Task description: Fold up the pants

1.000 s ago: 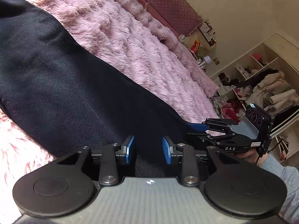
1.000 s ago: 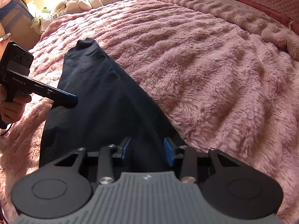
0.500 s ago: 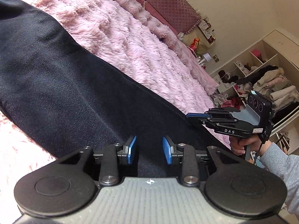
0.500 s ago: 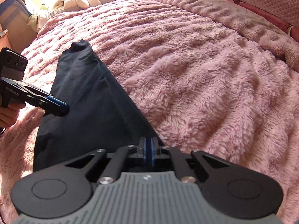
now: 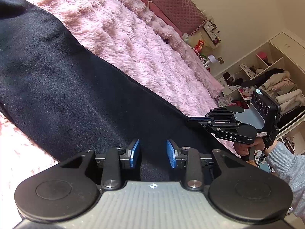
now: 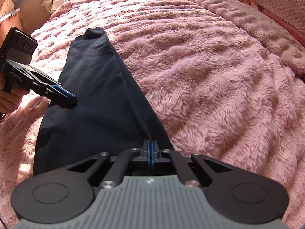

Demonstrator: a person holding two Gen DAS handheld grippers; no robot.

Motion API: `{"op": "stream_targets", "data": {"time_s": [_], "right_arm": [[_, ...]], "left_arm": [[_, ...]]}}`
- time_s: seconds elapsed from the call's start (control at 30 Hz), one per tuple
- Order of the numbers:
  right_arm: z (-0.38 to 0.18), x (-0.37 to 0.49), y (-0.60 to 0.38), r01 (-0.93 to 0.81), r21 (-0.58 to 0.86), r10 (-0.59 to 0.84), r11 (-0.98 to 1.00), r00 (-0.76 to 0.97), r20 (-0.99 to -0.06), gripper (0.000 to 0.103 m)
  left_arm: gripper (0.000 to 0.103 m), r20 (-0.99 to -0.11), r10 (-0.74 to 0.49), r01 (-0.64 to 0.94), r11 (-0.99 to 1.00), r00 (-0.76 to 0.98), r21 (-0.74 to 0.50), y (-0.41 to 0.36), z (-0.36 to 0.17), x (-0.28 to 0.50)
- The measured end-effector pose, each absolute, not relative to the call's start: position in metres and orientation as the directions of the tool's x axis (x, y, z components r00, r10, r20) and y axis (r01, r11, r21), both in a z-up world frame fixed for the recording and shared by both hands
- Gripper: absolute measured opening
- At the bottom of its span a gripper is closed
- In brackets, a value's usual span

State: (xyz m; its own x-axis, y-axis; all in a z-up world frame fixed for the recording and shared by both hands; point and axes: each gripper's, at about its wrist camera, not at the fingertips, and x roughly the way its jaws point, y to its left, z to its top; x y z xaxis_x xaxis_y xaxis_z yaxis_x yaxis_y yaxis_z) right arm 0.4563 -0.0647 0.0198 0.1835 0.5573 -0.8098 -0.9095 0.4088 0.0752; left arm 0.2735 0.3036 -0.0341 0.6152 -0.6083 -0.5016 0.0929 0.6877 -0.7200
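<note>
I see dark navy pants [image 6: 99, 99] laid lengthwise on a bed covered by a fluffy pink blanket [image 6: 209, 76], one end near the bed's front edge under my claws and the narrow far end reaching toward the middle of the bed.

My right claw [image 6: 150, 153] is fully closed, its blue pads pinching a raised ridge of the pants' fabric at their near end, beside the pants' right edge.

My left claw [image 5: 152, 154] is partly open over the pants; dark cloth lies between and beneath its blue pads [image 5: 133, 153], but I cannot tell whether they touch it.

The right wrist view alone shows the whole tapering length of the pants and the left claw [image 6: 70, 100] at their left edge. The left wrist view alone shows open shelves [image 5: 266, 87] stuffed with clothes beyond the bed, a quilted headboard [image 5: 171, 2], and a grey sleeve [image 5: 286, 164].
</note>
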Motion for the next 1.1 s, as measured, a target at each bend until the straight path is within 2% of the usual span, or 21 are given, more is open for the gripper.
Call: {"op": "stream_targets", "data": {"time_s": [0.17, 0.37, 0.43, 0.53, 0.73, 0.77, 0.83, 0.93, 1.1], "right_arm": [[0.021, 0.458, -0.062, -0.898, 0.015, 0.545, 0.44, 0.253, -0.8, 0.0], [0.016, 0.463, -0.054, -0.886, 0.01, 0.497, 0.464, 0.251, -0.83, 0.0], [0.023, 0.465, -0.051, -0.876, 0.058, 0.543, 0.479, 0.243, -0.804, 0.008], [0.034, 0.466, -0.037, -0.873, 0.111, 0.631, 0.475, 0.25, -0.734, 0.008], [0.013, 0.464, 0.021, -0.925, 0.092, 0.581, 0.368, 0.152, -0.799, 0.007], [0.009, 0.462, 0.025, -0.923, 0.027, 0.582, 0.383, 0.219, -0.783, 0.001], [0.002, 0.465, 0.03, -0.847, -0.143, 0.53, 0.512, 0.443, -0.724, 0.005], [0.011, 0.479, 0.021, -0.757, -0.156, 0.487, 0.635, 0.549, -0.679, 0.005], [0.057, 0.465, -0.036, -0.71, -0.186, 0.474, 0.68, 0.618, -0.627, 0.007]], "left_arm": [[0.04, -0.497, -0.607, 0.104, 0.692, 0.62, -0.714, 0.304, -0.031, 0.271], [0.04, -0.501, -0.605, 0.103, 0.695, 0.619, -0.711, 0.304, -0.031, 0.271], [0.04, -0.503, -0.593, 0.101, 0.703, 0.628, -0.704, 0.308, -0.029, 0.271], [0.04, -0.497, -0.564, 0.048, 0.691, 0.659, -0.721, 0.324, -0.031, 0.272], [0.04, -0.502, -0.515, -0.03, 0.677, 0.695, -0.736, 0.349, -0.036, 0.274], [0.04, -0.503, -0.514, -0.033, 0.676, 0.695, -0.736, 0.35, -0.037, 0.274], [0.04, -0.52, -0.498, -0.024, 0.707, 0.694, -0.707, 0.344, -0.036, 0.273], [0.04, -0.537, -0.476, 0.001, 0.748, 0.697, -0.663, 0.333, -0.03, 0.267], [0.04, -0.457, -0.566, 0.111, 0.702, 0.686, -0.703, 0.309, -0.021, 0.247]]}}
